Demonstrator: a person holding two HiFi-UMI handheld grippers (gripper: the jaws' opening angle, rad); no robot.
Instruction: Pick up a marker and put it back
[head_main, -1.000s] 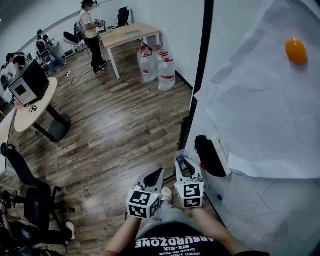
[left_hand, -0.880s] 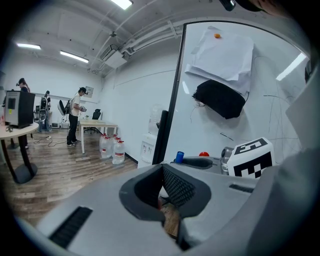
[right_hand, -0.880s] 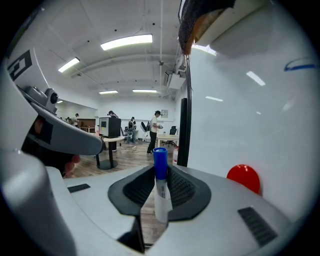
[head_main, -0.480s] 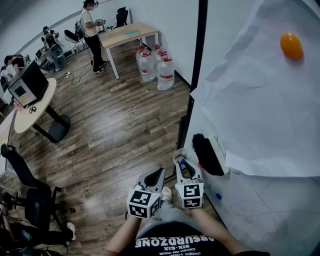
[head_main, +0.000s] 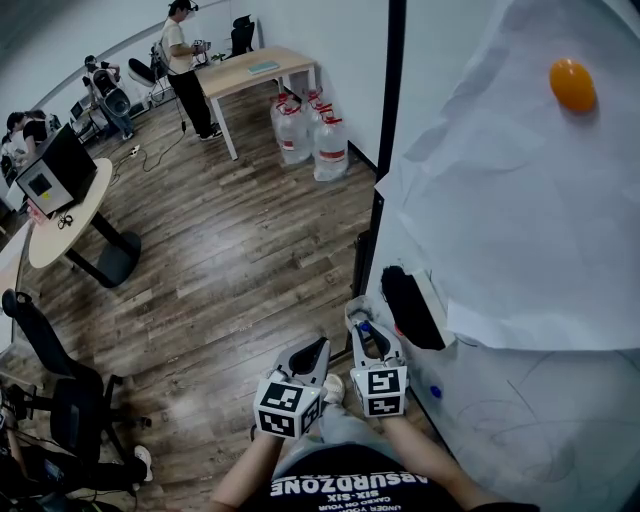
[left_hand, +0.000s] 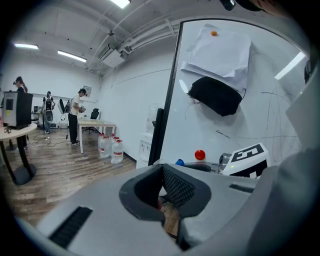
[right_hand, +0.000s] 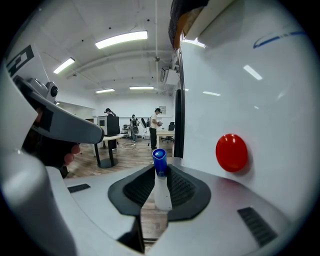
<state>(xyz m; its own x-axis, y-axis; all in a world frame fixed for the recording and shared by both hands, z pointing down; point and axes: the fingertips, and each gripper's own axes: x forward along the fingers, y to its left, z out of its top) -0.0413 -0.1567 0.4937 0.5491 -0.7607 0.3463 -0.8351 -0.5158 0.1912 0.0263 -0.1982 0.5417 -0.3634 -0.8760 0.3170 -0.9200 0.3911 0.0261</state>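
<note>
The marker (right_hand: 161, 192), white with a blue cap, was squeezed in the right claw (right_hand: 160, 172) beside the whiteboard (right_hand: 260, 100). The left claw (left_hand: 161, 174) was closed on nothing.

Whiteboard (head_main: 545, 430), large white paper sheet (head_main: 540, 220), black eraser (head_main: 405, 305), orange magnet (head_main: 572, 84), red magnet (right_hand: 231, 152) on it

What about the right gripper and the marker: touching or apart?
Touching. The right gripper view shows the marker standing between the jaws of the right gripper, both pressed against its white barrel.
</note>
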